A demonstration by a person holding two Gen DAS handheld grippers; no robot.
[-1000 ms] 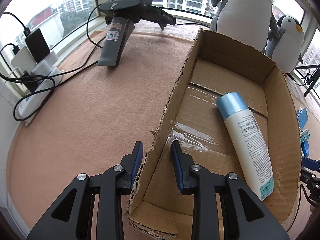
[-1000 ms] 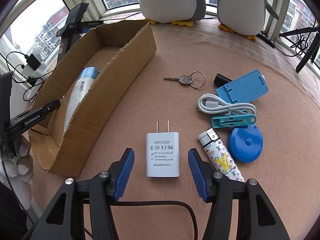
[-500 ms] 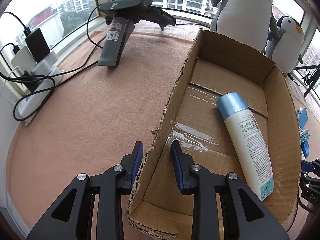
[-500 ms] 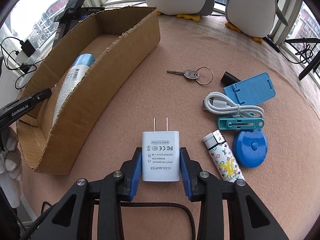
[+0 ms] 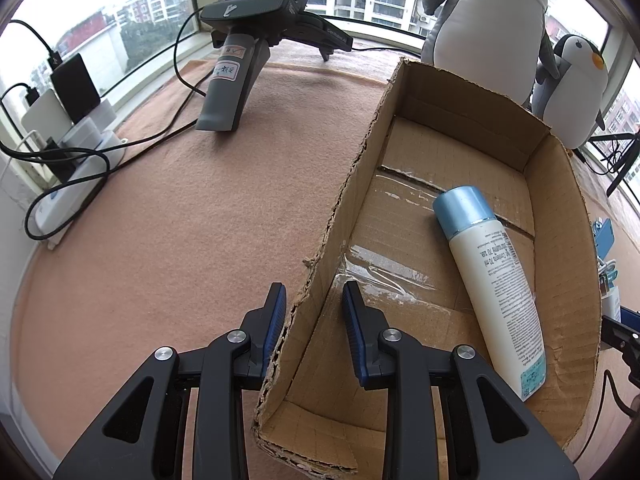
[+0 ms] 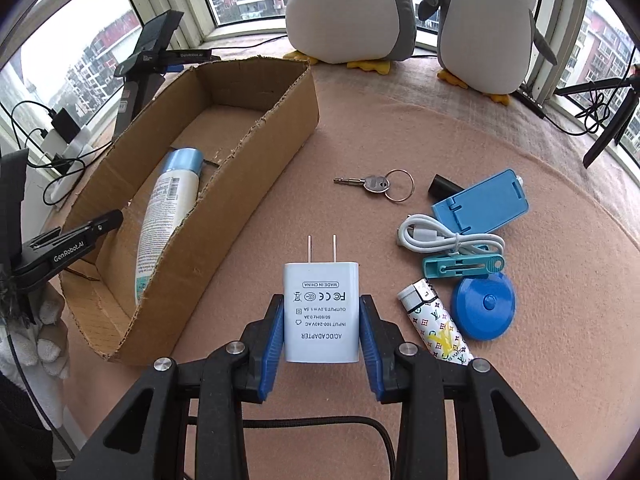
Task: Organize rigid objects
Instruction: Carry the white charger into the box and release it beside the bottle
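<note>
Two grippers busy. Right gripper (image 6: 321, 330) clamped on white adapter (image 6: 321, 312), prongs toward 12 o'clock, above pink tabletop (image 6: 400, 128). At 2 o'clock: patterned lighter (image 6: 436, 326), blue round tape measure (image 6: 483, 306), teal clip (image 6: 462, 265), white cable (image 6: 444, 236), blue stand (image 6: 480, 202). Key on ring (image 6: 376, 185) at 12. Left gripper (image 5: 314, 322) straddles cardboard box (image 5: 568, 208) wall, jaws narrow; left pad touches, right pad's contact unclear. Spray bottle (image 5: 490, 264) lies in box at 2 o'clock.

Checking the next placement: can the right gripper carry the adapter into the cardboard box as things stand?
Probably yes. The right gripper is shut on the AC/DC adapter, the cardboard box is open-topped, and bare floor lies beside the spray bottle. The left gripper straddles the far wall only.
</note>
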